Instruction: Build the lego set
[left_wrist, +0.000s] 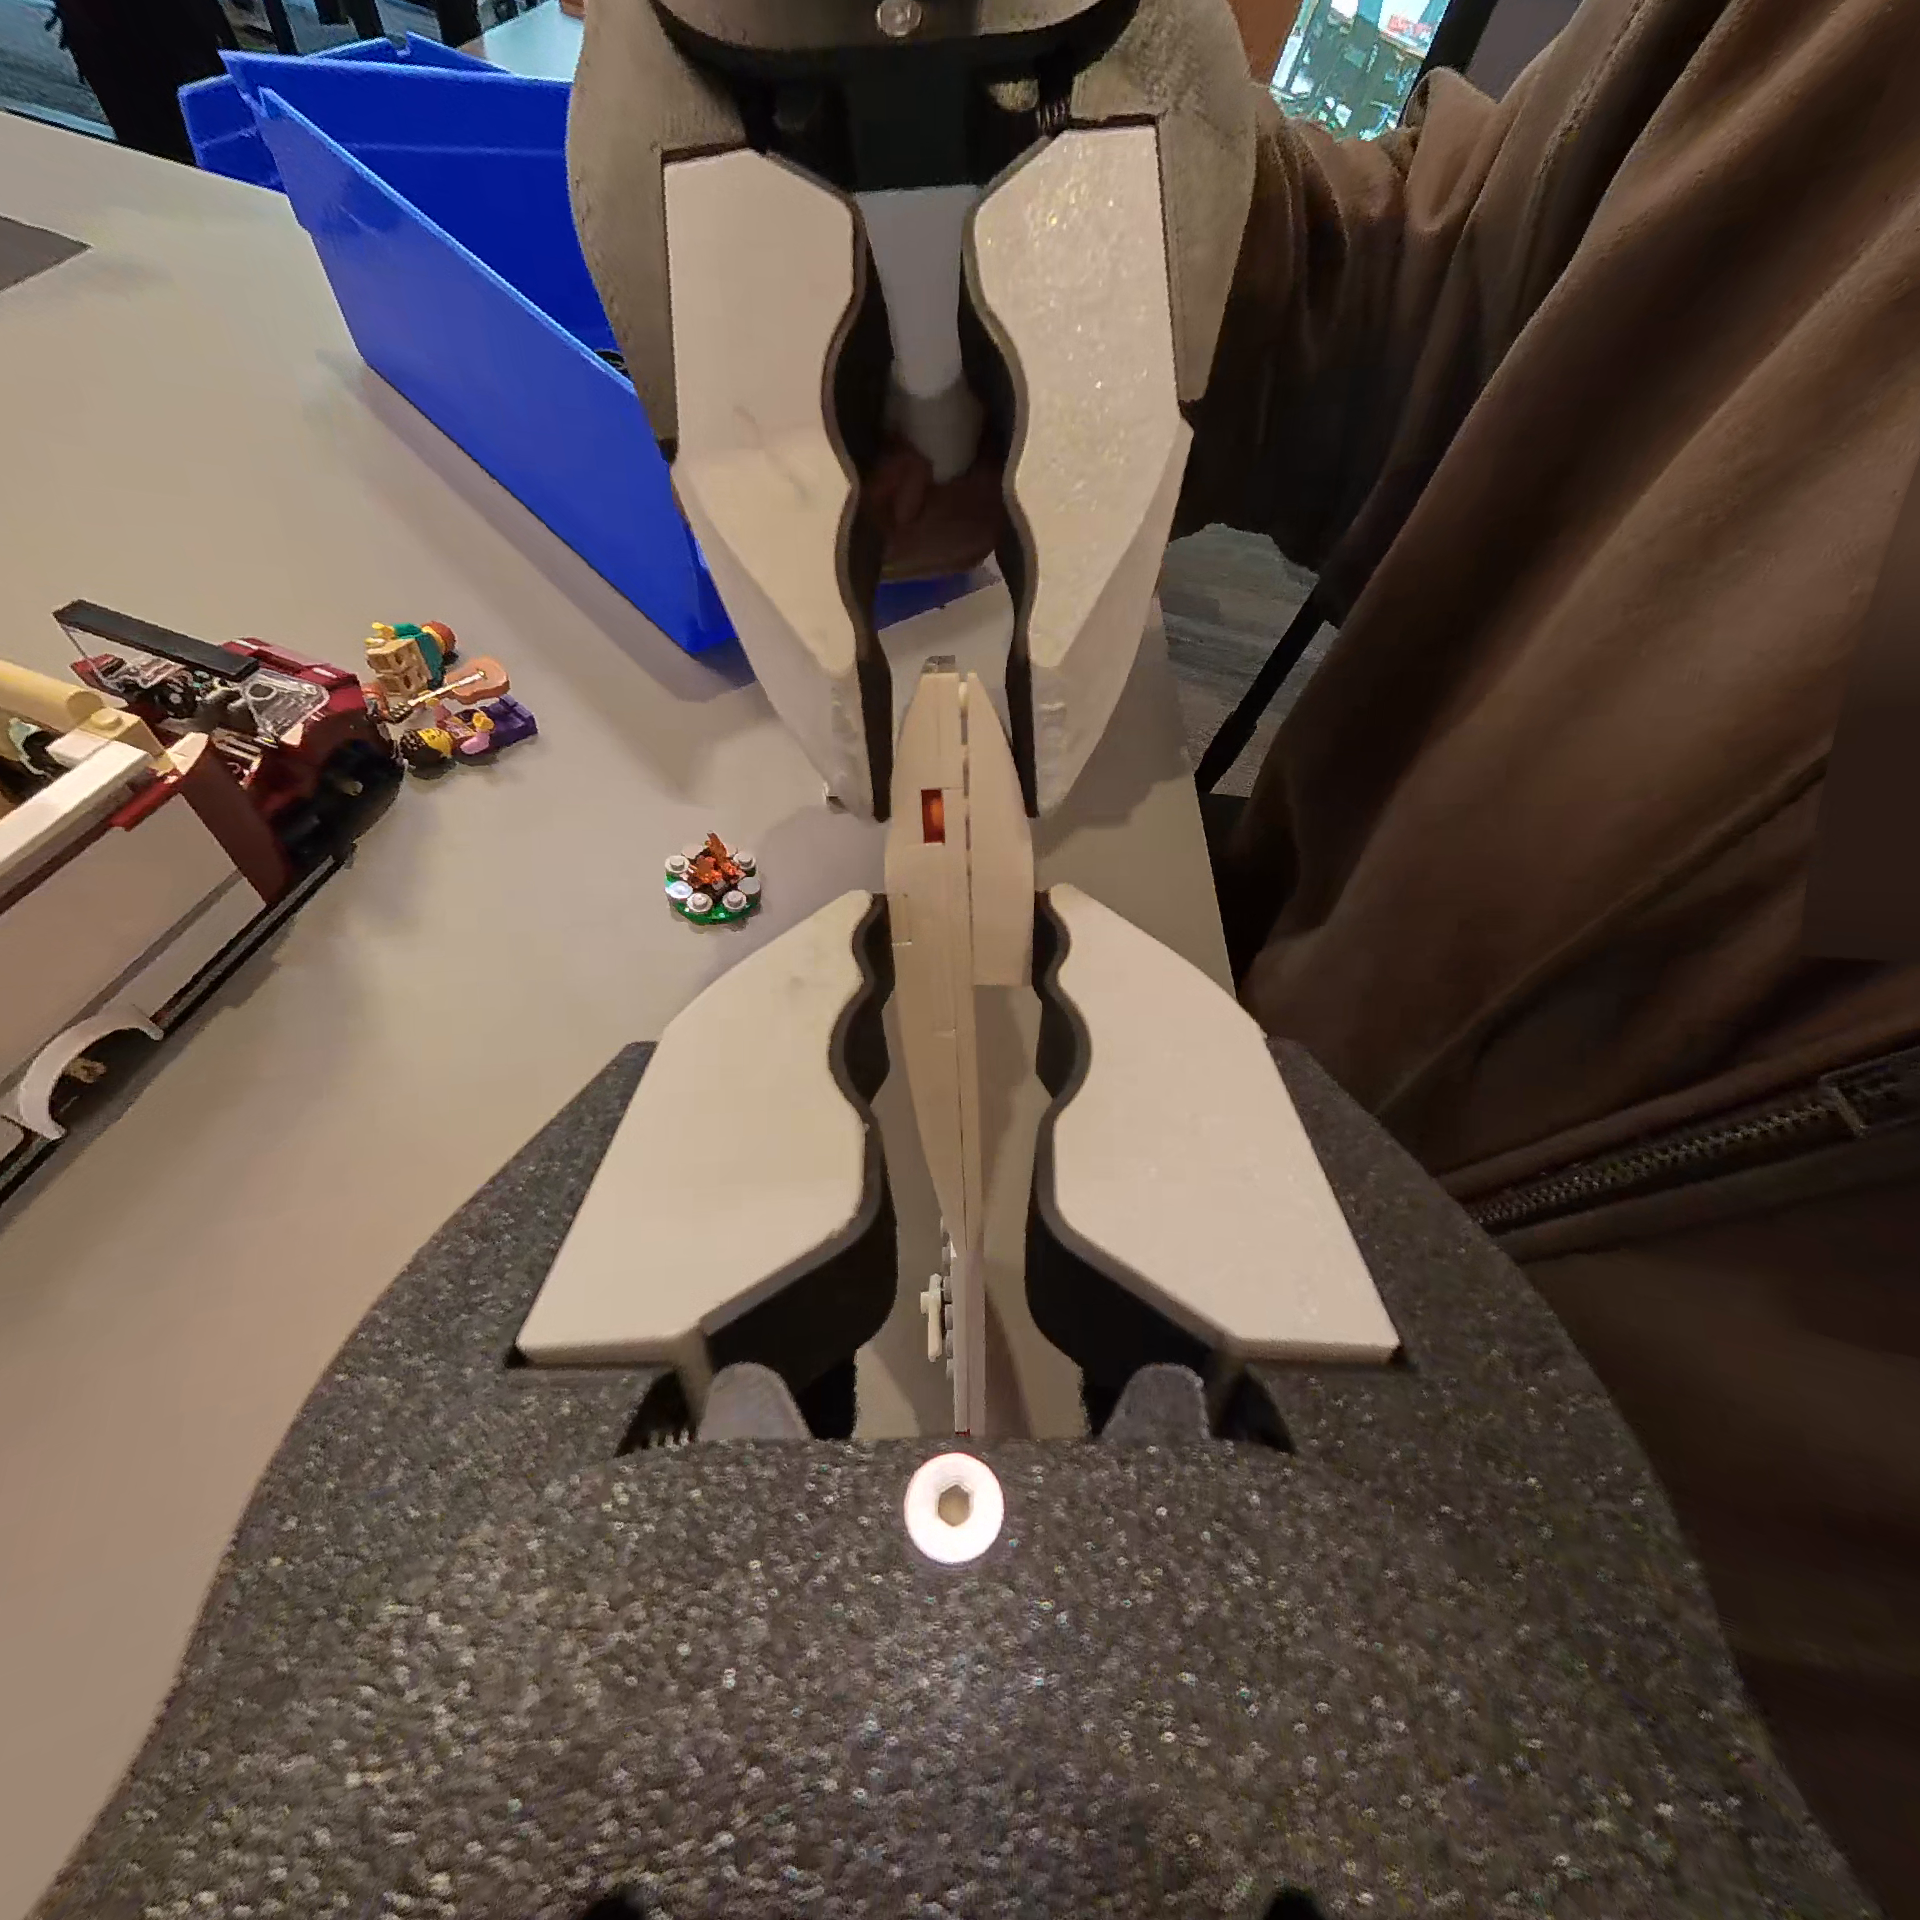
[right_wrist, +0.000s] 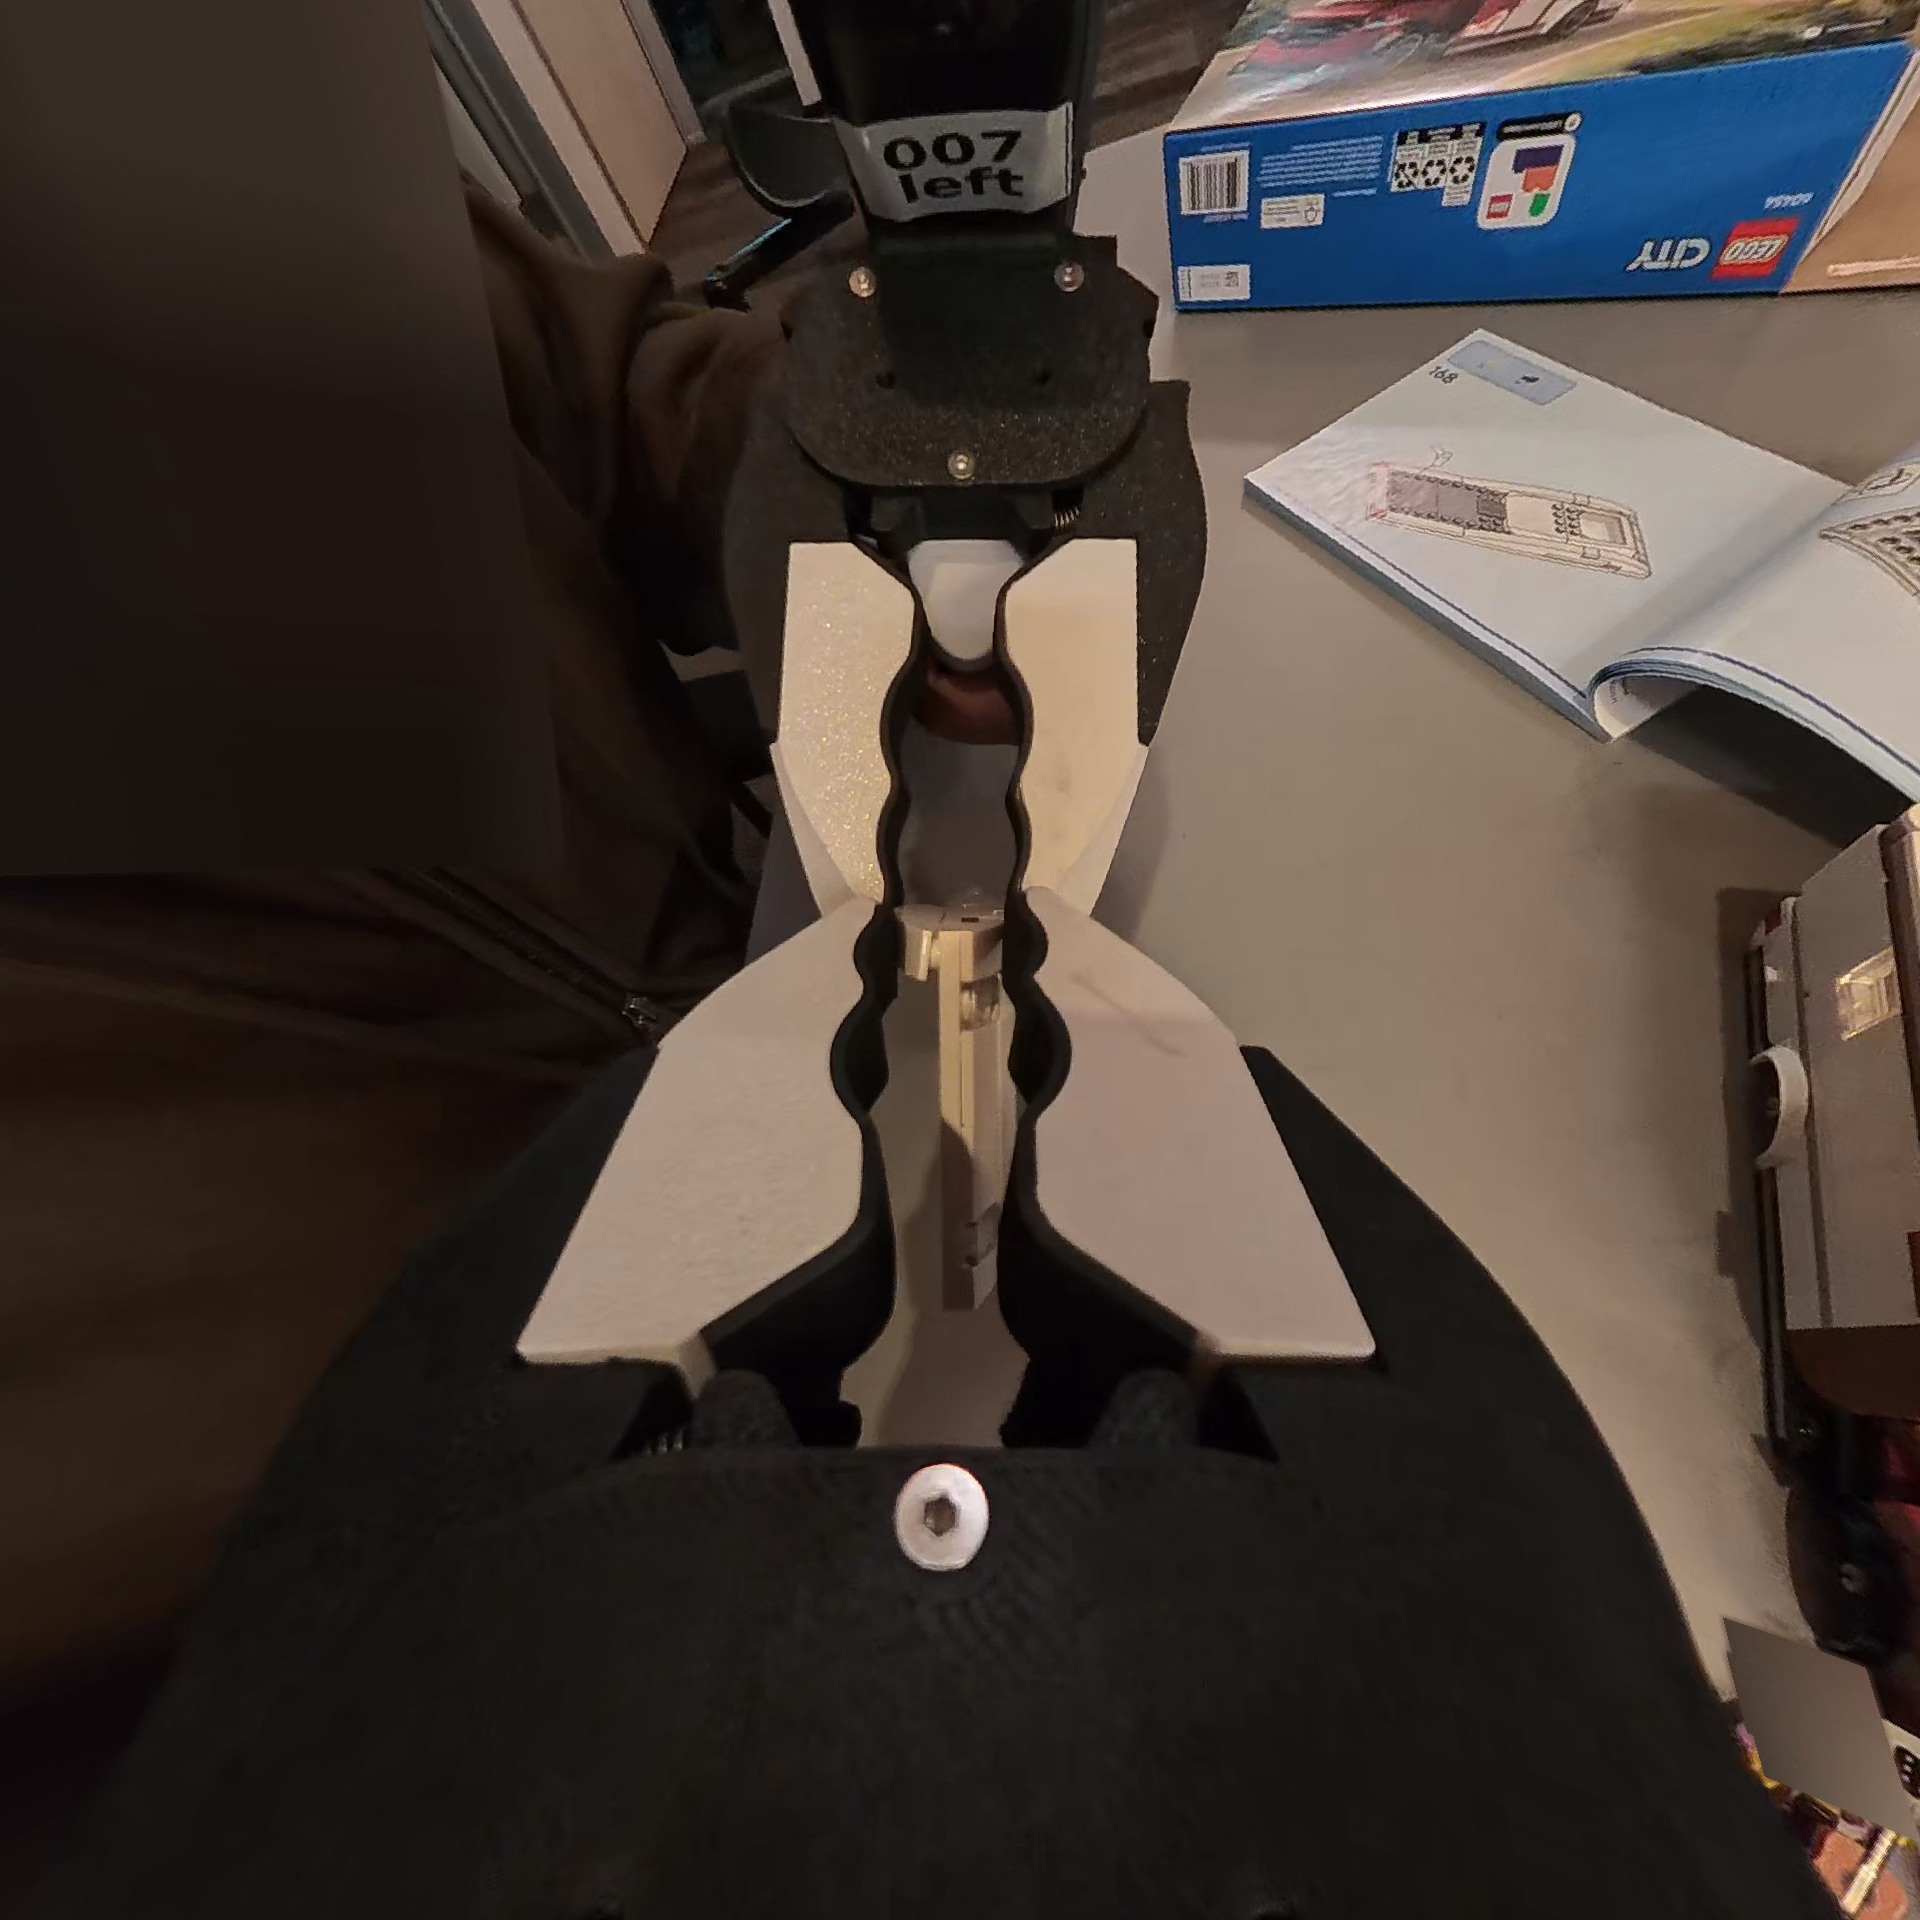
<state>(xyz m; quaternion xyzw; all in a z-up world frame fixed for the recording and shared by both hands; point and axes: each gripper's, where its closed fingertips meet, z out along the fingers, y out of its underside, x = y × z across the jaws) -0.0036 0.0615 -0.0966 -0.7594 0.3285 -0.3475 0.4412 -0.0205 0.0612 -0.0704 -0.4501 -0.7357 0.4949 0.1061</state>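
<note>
Left wrist view: grey table (left_wrist: 312, 1039), blue bins (left_wrist: 436, 260).

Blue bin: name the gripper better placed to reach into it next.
Right, probably. In the left wrist view the right gripper sits directly beside the blue bin, while the left gripper is farther back from it. Both grippers' fingers grip the cream brick panel.

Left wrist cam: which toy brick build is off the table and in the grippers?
The cream wedge-shaped panel, clamped between both grippers. The campfire disc, the minifigure pile and the dark-red vehicle all lie on the table.
</note>
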